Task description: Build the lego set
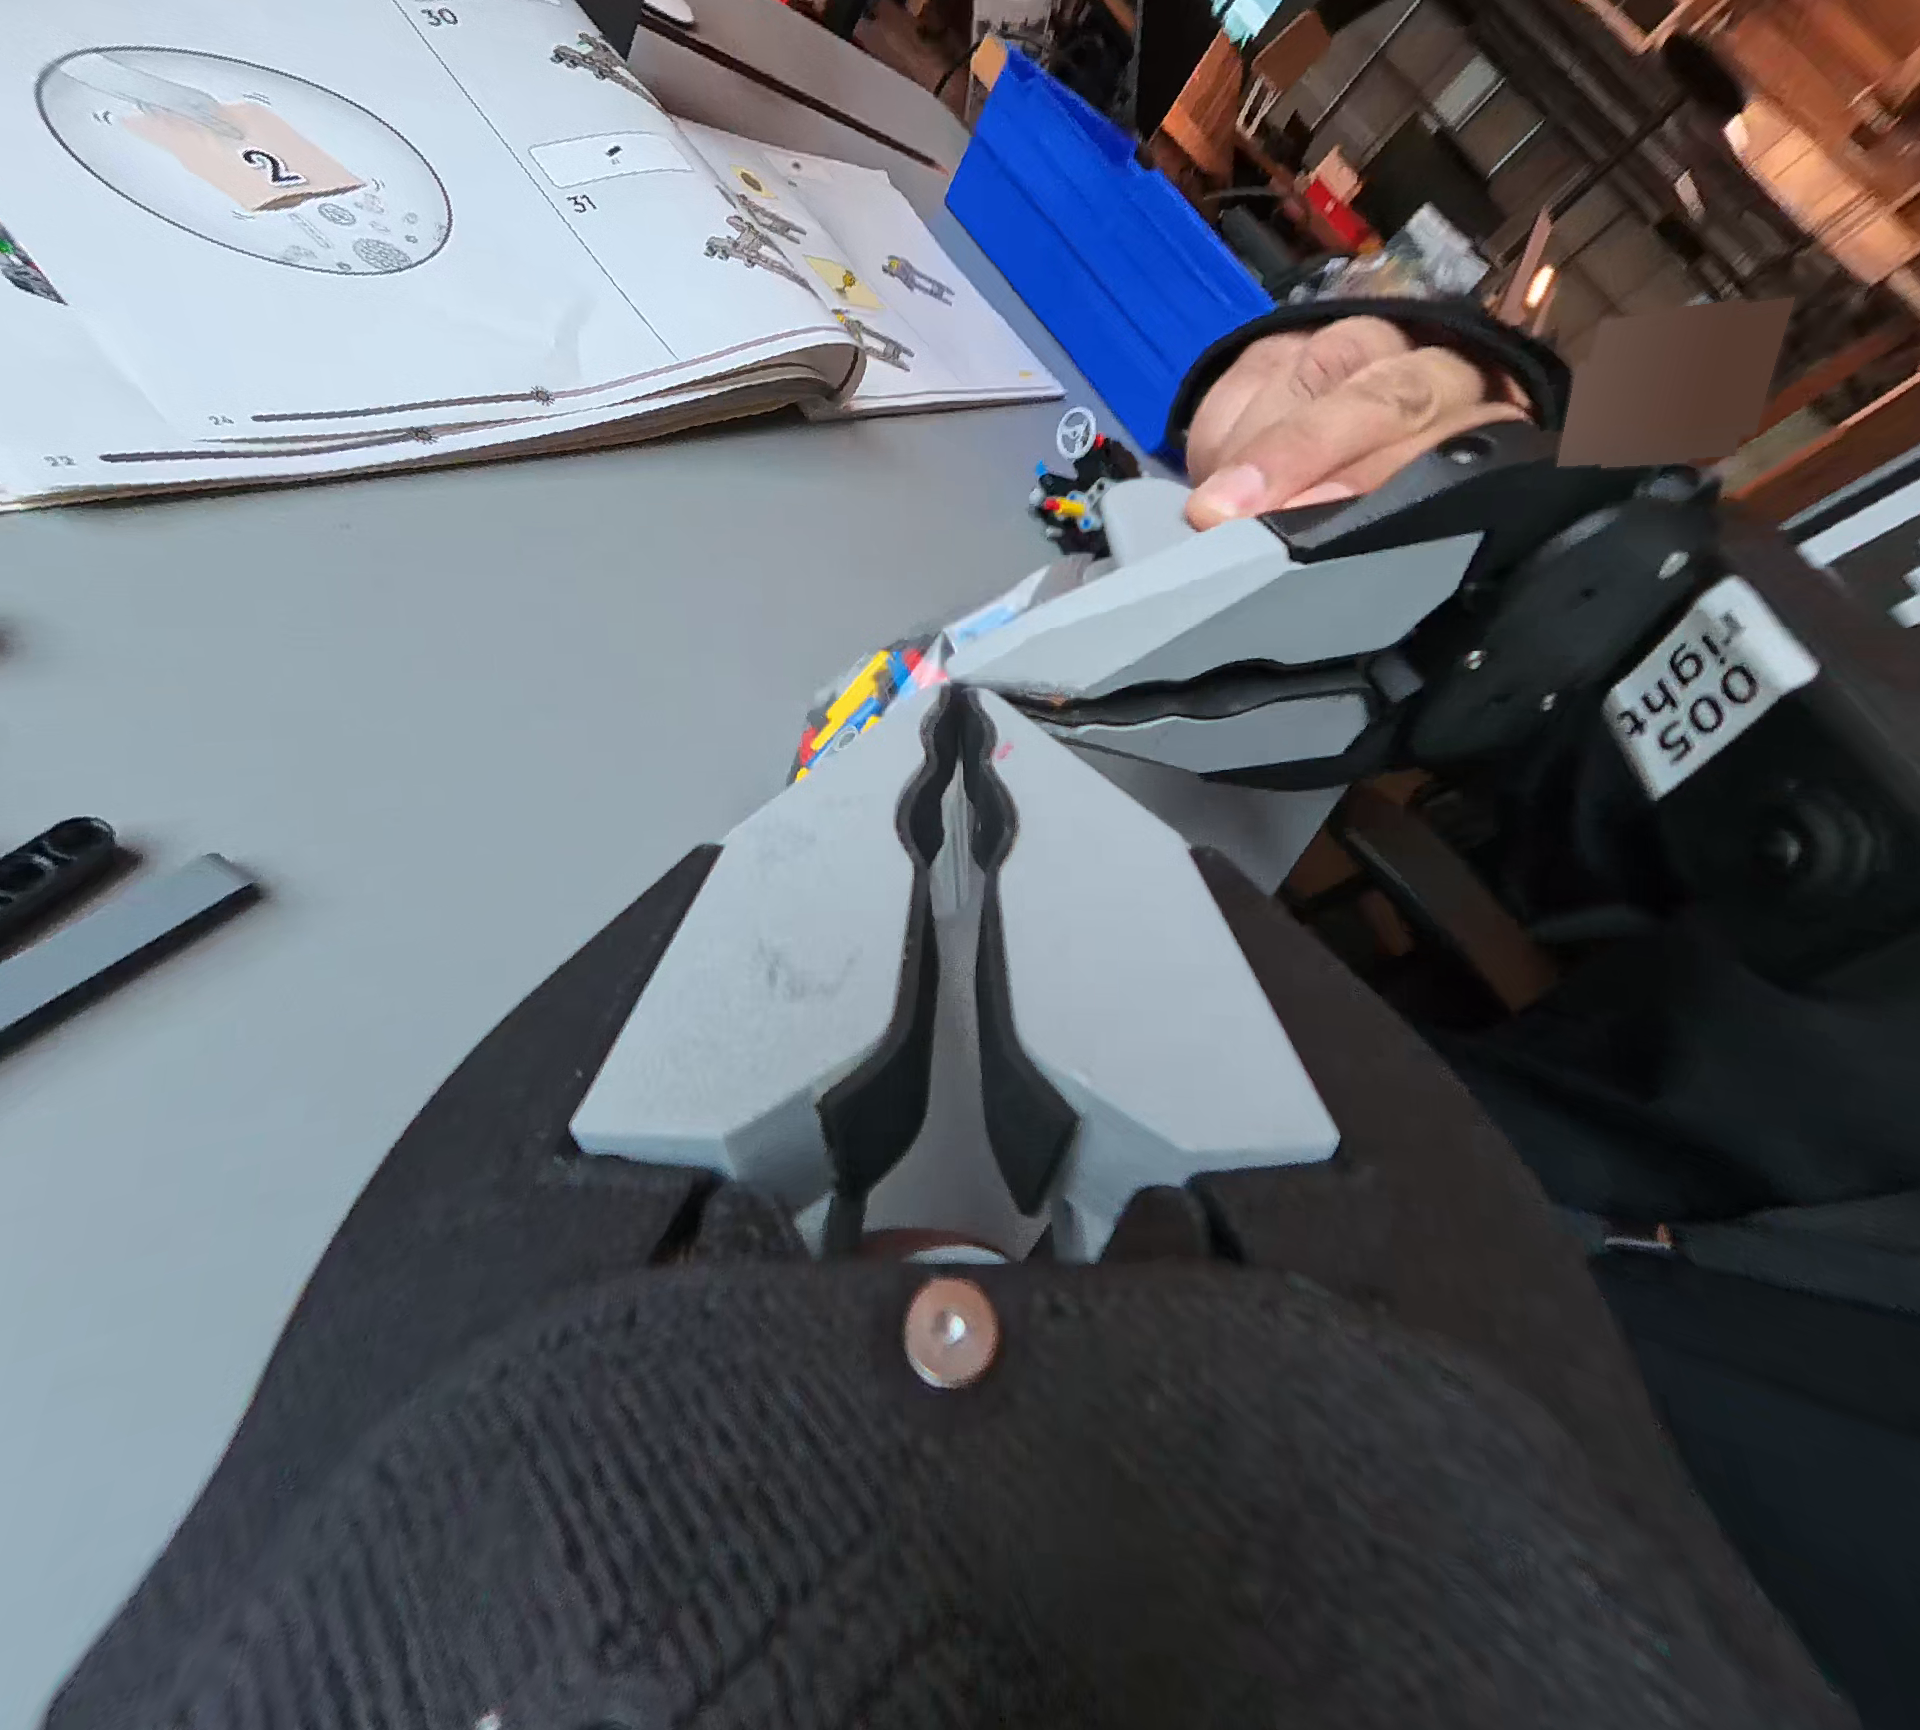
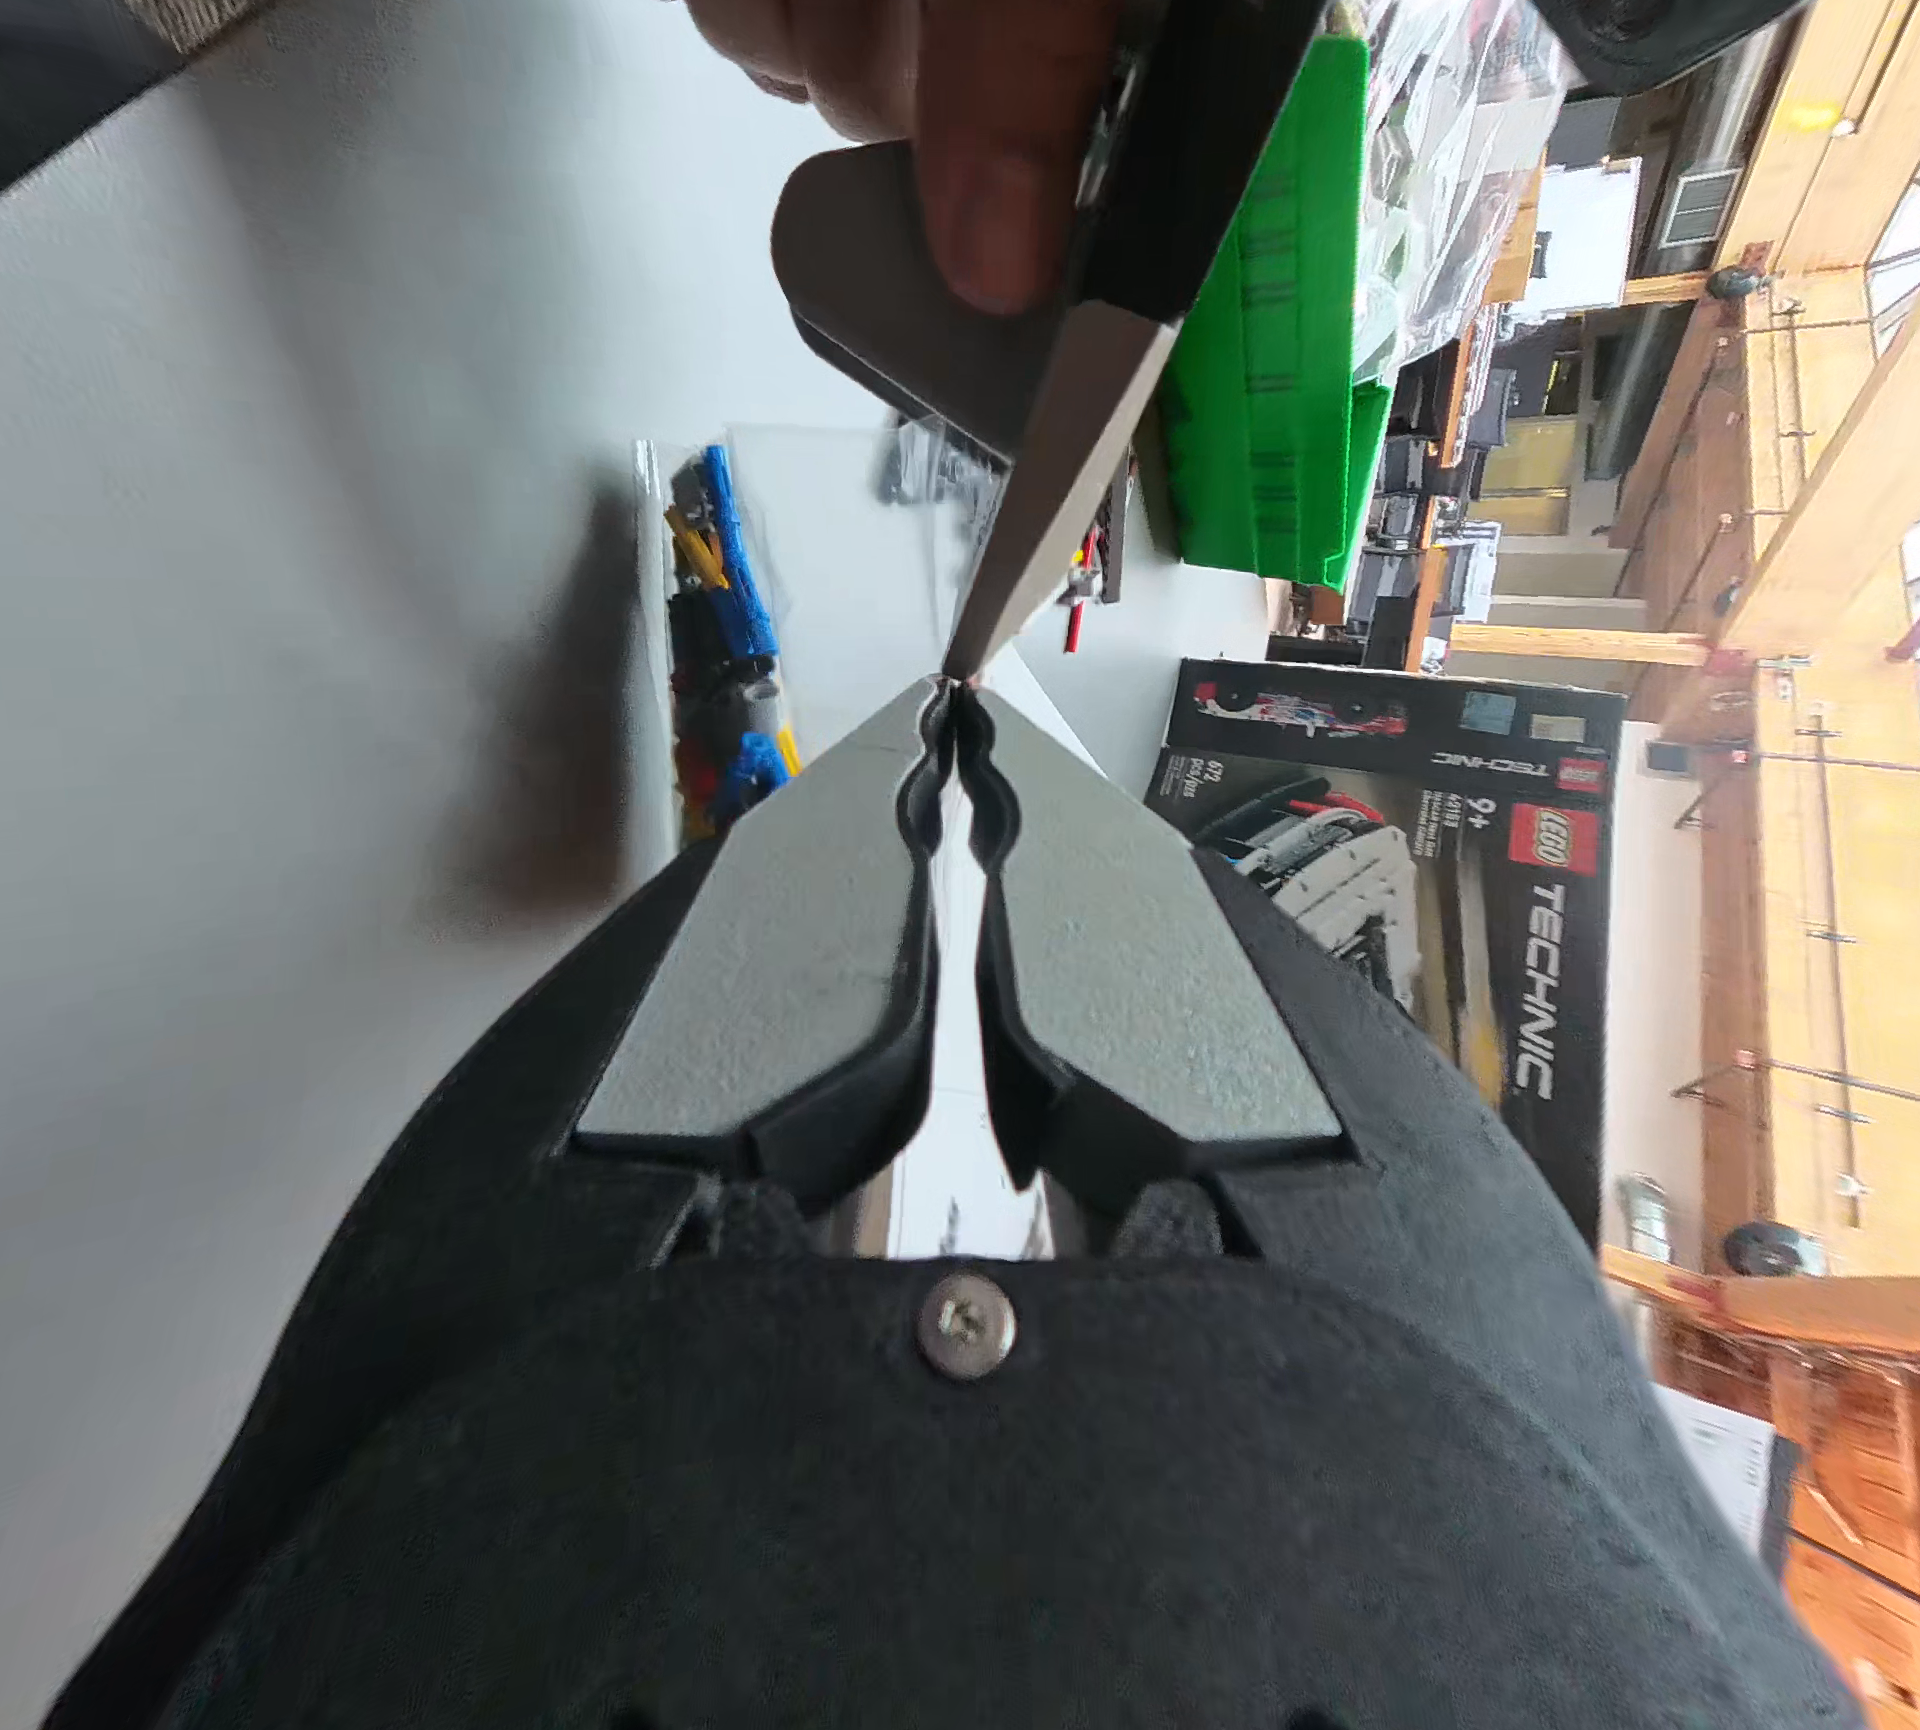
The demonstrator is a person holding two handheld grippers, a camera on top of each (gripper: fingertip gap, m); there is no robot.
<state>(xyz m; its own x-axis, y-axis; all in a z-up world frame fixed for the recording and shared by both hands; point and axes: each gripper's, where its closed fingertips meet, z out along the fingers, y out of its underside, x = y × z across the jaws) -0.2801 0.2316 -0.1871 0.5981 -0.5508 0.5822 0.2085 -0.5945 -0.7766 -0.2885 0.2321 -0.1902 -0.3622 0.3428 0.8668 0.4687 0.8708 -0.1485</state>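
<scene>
A clear plastic bag of small blue, yellow, black and red Lego parts (image 2: 717,641) lies on the grey table; it also shows in the left wrist view (image 1: 857,709). My left gripper (image 1: 954,706) and my right gripper (image 2: 951,698) are both shut and meet tip to tip at the bag's edge, each seemingly pinching the thin plastic. The right gripper (image 1: 951,672) comes in from the right in the left wrist view. The left gripper (image 2: 964,664) comes down from above in the right wrist view. A hand holds each one.
An open instruction booklet (image 1: 416,226) lies at the far left, a blue bin (image 1: 1091,246) behind it. A black beam (image 1: 52,859), a grey flat strip (image 1: 125,932) and a small assembly (image 1: 1081,491) lie on the table. A green bin (image 2: 1278,330) and the set's box (image 2: 1455,901) stand at the right. The tips of both grippers are at nearly the same place.
</scene>
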